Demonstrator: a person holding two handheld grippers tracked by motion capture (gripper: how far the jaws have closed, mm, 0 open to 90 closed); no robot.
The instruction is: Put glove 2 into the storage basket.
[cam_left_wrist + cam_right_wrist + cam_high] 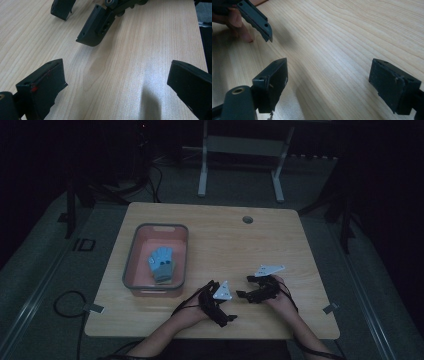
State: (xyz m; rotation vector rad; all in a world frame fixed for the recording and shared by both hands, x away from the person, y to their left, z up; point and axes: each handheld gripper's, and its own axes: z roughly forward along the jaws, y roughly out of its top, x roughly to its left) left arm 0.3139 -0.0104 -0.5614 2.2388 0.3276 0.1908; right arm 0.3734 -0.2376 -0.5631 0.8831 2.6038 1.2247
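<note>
1. Resting near the table's [210, 227] front edge, the left gripper [231, 319] has its 2 jaws spread wide over bare wood.
2. Just beside it, the right gripper [242, 286] also has its jaws spread, pinching nothing.
3. The blue glove [162, 262] lies inside the pink bin [131, 256], well apart from both grippers, on the table's left side.

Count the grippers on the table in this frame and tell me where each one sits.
2. The left gripper is near the table's front edge, right of the pink bin, jaws open. The right gripper sits just beside it, jaws open, pointing toward it.
</note>
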